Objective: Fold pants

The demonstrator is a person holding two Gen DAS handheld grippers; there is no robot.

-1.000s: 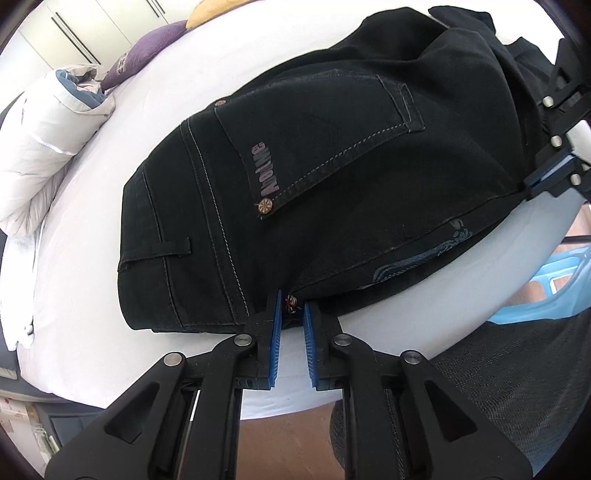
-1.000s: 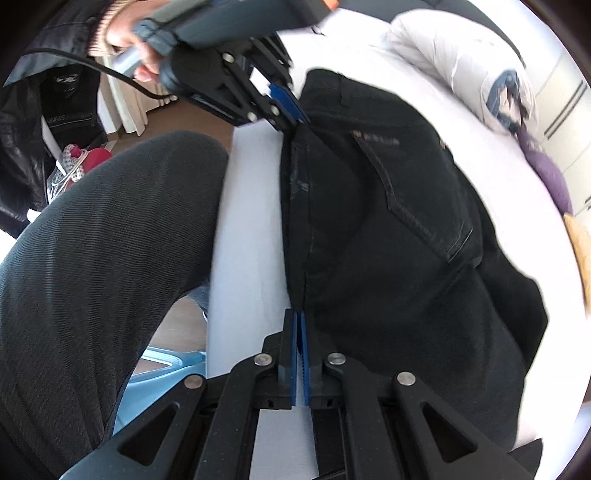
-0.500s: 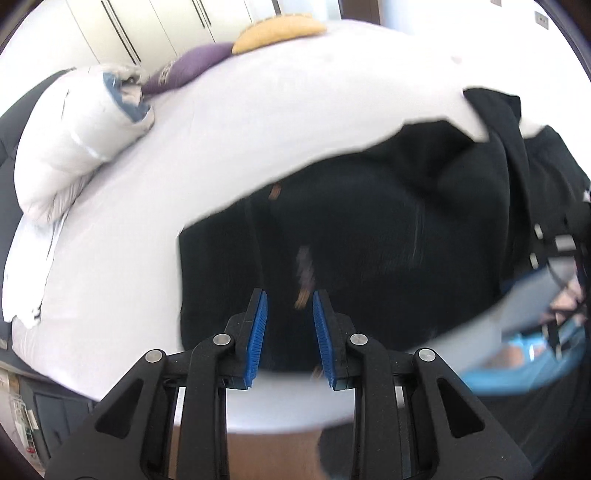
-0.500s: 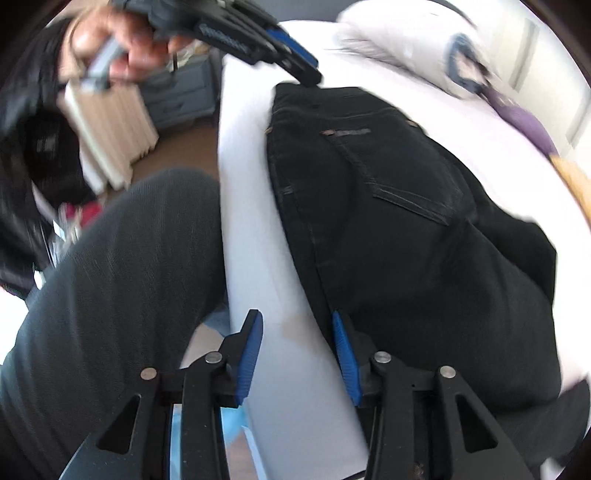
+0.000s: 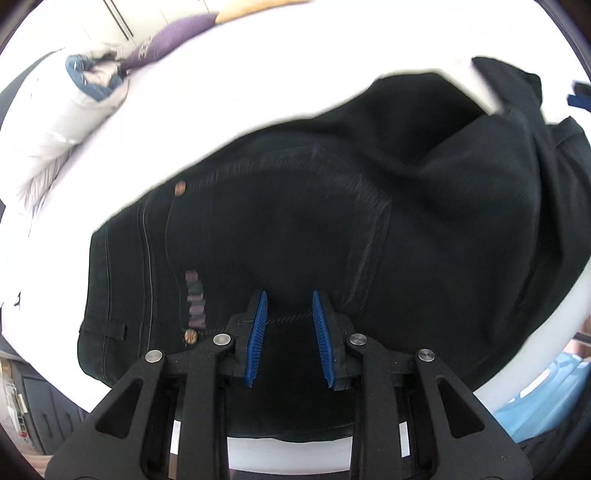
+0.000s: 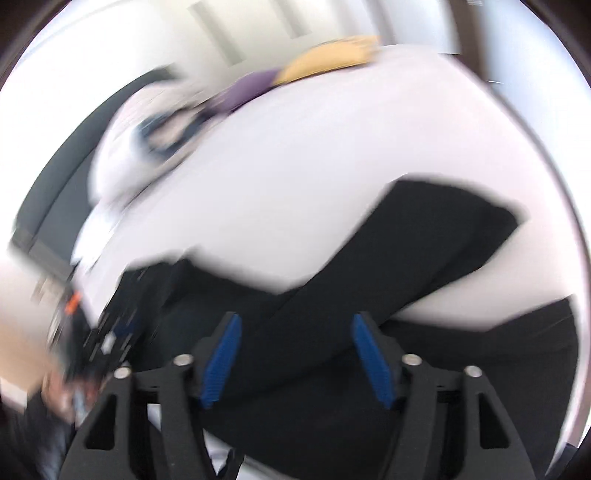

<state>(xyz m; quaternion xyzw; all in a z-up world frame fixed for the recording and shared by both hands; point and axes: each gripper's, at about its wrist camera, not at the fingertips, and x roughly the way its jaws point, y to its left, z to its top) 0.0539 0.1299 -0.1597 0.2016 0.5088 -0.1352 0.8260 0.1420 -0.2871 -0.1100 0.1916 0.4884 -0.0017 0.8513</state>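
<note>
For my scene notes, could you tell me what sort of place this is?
Most likely a bedroom: black pants lie on a white-sheeted bed, with a purple pillow and rolled white duvet at its far end.

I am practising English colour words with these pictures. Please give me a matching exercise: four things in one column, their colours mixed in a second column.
Things:
1. pants
2. bed sheet
3. pillow
4. gripper pads

Colours:
a. blue
b. white
c. black
d. purple

Pairs: 1-c, 2-b, 3-d, 4-a
</note>
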